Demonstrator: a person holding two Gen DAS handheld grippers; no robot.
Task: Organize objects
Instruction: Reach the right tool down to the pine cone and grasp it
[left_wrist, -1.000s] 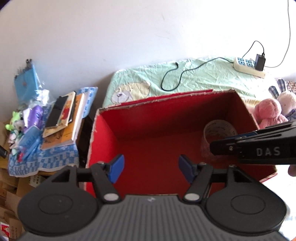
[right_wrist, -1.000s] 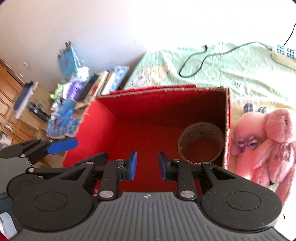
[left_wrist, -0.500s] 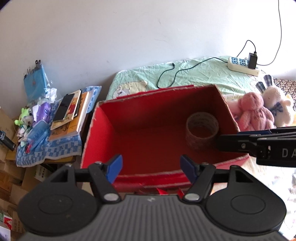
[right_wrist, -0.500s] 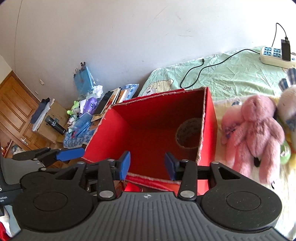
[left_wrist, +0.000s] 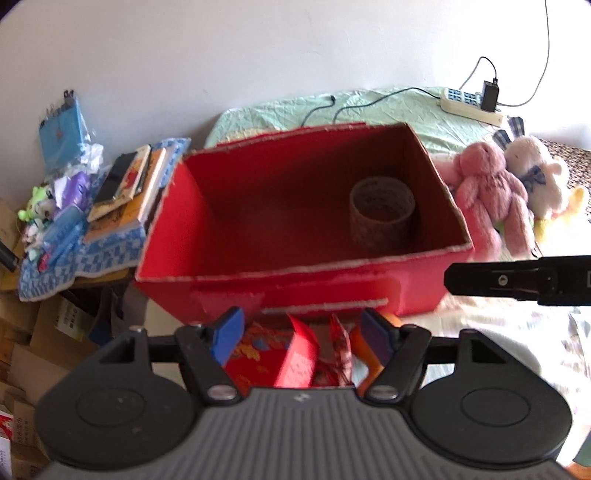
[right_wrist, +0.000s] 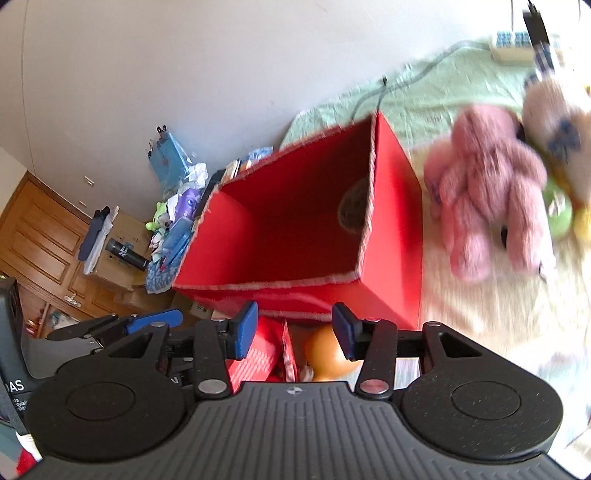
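Observation:
A red open box (left_wrist: 236, 284) (right_wrist: 391, 236) sits on the bed with a roll of tape (left_wrist: 382, 212) (right_wrist: 352, 210) standing in its right end. A pink plush bear (left_wrist: 491, 192) (right_wrist: 487, 192) lies right of the box, against a white plush rabbit (left_wrist: 535, 173) (right_wrist: 554, 107). My left gripper (left_wrist: 301, 334) is open, held back in front of the box's near wall. My right gripper (right_wrist: 293, 328) is also open, empty, near the box's front right corner. Below both grippers lie a red packet (left_wrist: 273, 358) (right_wrist: 255, 358) and an orange ball (right_wrist: 328, 354).
A power strip (left_wrist: 469, 105) with a cable lies on the green sheet (left_wrist: 388, 110) behind the box. A side stand at the left holds books (left_wrist: 129, 188) and small toys (left_wrist: 40, 195) on a blue checked cloth. Cardboard boxes (left_wrist: 44, 332) and a wooden cabinet (right_wrist: 40, 236) stand lower left.
Both grippers have pulled back out of the box and away from it, leaving the tape roll inside. The right gripper's jaws widened from nearly closed, and its view swung right toward the plush toys.

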